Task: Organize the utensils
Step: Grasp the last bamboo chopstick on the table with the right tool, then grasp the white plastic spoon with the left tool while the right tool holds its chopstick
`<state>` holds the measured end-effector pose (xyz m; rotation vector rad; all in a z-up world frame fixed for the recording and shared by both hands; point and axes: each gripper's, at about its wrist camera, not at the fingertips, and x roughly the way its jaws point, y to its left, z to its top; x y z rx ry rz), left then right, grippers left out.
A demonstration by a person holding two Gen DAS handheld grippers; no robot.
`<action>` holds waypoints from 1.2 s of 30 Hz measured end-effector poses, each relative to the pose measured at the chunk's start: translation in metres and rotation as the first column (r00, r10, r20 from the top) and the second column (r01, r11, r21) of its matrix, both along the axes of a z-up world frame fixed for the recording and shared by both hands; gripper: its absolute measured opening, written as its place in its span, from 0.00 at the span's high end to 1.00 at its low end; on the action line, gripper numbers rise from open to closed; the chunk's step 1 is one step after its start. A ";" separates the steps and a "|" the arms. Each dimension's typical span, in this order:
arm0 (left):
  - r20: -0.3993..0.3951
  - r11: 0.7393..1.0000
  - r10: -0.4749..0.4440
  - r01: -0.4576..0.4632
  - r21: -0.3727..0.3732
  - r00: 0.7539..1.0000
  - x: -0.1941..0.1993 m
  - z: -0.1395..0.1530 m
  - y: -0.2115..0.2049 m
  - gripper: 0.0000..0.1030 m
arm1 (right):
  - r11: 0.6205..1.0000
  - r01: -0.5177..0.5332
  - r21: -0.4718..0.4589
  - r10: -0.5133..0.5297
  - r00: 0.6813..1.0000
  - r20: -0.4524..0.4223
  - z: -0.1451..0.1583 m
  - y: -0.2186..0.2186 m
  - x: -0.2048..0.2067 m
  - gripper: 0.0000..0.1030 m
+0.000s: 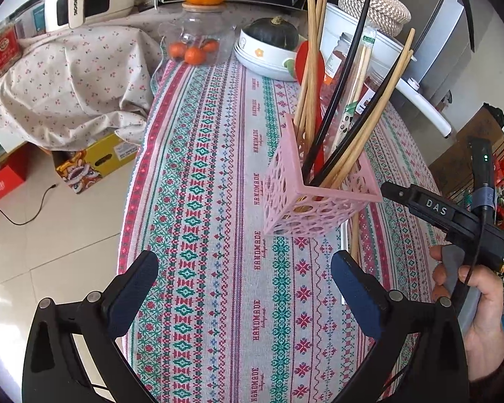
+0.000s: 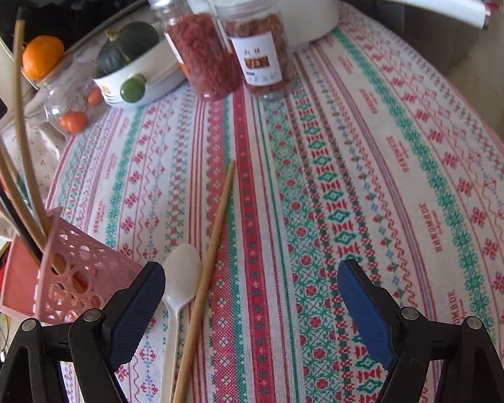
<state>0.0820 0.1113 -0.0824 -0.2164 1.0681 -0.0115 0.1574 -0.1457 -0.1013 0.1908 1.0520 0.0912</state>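
A pink lattice utensil holder (image 1: 314, 198) stands on the patterned tablecloth, holding several wooden chopsticks (image 1: 310, 63), black chopsticks (image 1: 347, 77) and a red utensil. My left gripper (image 1: 245, 283) is open and empty, hovering in front of the holder. My right gripper (image 2: 252, 297) is open and empty above the cloth. A white plastic spoon (image 2: 179, 285) and one wooden chopstick (image 2: 210, 268) lie loose on the cloth between its fingers, nearer the left one. The holder also shows in the right wrist view (image 2: 74, 272), at the left, tilted by the lens.
Two clear jars of red dried food (image 2: 201, 53) stand at the back. A white bowl with a dark green squash (image 2: 131, 57), a glass jar with oranges (image 1: 198, 38) and a white cooker (image 2: 275, 3) sit behind. The table edge and floor lie left (image 1: 50, 221).
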 end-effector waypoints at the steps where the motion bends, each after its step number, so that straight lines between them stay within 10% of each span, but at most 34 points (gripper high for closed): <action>1: -0.001 1.000 -0.003 0.003 -0.002 1.000 0.000 0.000 0.000 0.00 | 1.000 0.005 -0.007 -0.005 1.000 -0.018 -0.005 0.001 0.003 0.15; 13: 0.004 0.999 -0.044 0.044 0.027 0.999 -0.005 -0.001 -0.009 0.00 | 0.995 -0.075 -0.072 0.072 0.997 -0.040 -0.036 0.027 0.035 0.36; 20: 0.009 0.993 -0.105 0.104 0.057 0.994 -0.008 -0.005 -0.027 0.00 | 0.956 -0.137 -0.259 0.137 0.990 -0.019 -0.043 0.051 0.035 0.50; 26: -0.049 0.979 -0.193 0.196 0.055 0.980 -0.007 -0.020 -0.062 0.00 | 0.969 -0.156 -0.191 0.140 0.986 -0.093 -0.038 0.031 0.031 0.91; 32: -0.116 0.971 -0.229 0.236 0.048 0.967 0.004 -0.033 -0.096 0.00 | 0.977 -0.177 -0.121 0.156 0.974 -0.166 -0.035 0.003 0.015 0.94; 36: -0.131 0.971 -0.237 0.234 -0.039 0.963 0.015 -0.043 -0.109 0.27 | 0.981 -0.177 -0.080 0.158 0.967 -0.199 -0.033 -0.021 0.001 0.94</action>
